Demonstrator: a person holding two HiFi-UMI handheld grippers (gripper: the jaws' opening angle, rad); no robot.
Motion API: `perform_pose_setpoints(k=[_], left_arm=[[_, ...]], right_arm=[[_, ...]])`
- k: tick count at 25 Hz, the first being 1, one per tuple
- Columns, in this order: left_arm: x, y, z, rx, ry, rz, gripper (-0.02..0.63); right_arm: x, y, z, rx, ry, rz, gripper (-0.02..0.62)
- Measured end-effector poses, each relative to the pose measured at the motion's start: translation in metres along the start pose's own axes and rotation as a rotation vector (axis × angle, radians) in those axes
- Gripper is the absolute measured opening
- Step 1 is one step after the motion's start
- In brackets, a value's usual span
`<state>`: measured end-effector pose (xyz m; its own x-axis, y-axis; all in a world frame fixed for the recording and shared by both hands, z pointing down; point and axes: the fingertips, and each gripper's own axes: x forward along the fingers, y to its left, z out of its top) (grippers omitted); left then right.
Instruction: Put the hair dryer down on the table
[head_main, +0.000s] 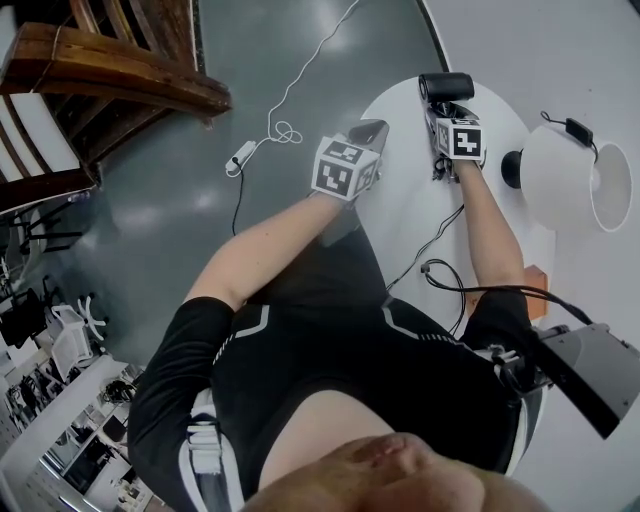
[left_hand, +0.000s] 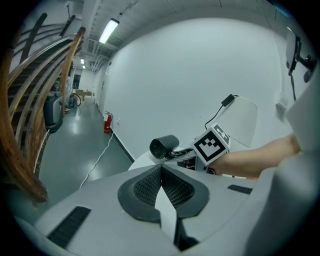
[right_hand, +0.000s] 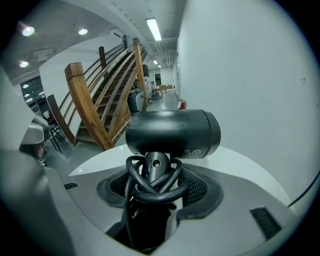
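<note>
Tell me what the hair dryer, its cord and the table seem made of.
Hair dryer: likely matte black plastic, with a soft sheen on the barrel.
Cord: black rubbery sheathing, bent in smooth loops round the handle.
Table: smooth white top with faint reflections; core unclear.

The hair dryer (head_main: 446, 86) is black, with a short round barrel lying level and crosswise. Its cord (right_hand: 137, 172) is coiled around the handle, which is clamped in the right gripper (right_hand: 159, 192). It is over the far part of the round white table (head_main: 400, 210); whether it touches the top cannot be told.
</note>
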<state>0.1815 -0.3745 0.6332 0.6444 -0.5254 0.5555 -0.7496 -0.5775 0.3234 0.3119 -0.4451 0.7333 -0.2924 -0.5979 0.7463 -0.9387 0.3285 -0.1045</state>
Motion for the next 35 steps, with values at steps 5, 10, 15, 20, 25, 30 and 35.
perform_pose_setpoints(k=[5, 10, 15, 20, 25, 30, 35], left_arm=[[0.001, 0.004, -0.003, -0.006, 0.006, 0.011, 0.031], [0.002, 0.004, -0.004, -0.008, 0.007, 0.009, 0.031], [0.009, 0.009, -0.006, -0.048, 0.011, 0.018, 0.031], [0.012, 0.008, -0.010, -0.052, 0.025, 0.020, 0.031], [0.009, 0.010, -0.013, -0.059, 0.021, 0.043, 0.032], [0.004, 0.009, -0.012, -0.065, 0.009, 0.041, 0.032], [-0.005, 0.008, -0.014, -0.066, 0.009, 0.035, 0.032]], right_arm=[[0.008, -0.005, 0.000, 0.031, 0.051, -0.010, 0.262], [0.014, -0.005, -0.003, 0.049, 0.077, -0.007, 0.262], [0.017, -0.004, -0.003, 0.061, 0.076, 0.015, 0.262], [0.016, -0.003, -0.004, 0.050, 0.089, 0.011, 0.264], [0.016, -0.004, -0.004, 0.037, 0.095, 0.000, 0.264], [0.016, -0.004, -0.004, 0.033, 0.095, -0.009, 0.267], [0.018, -0.004, -0.004, 0.023, 0.092, -0.022, 0.268]])
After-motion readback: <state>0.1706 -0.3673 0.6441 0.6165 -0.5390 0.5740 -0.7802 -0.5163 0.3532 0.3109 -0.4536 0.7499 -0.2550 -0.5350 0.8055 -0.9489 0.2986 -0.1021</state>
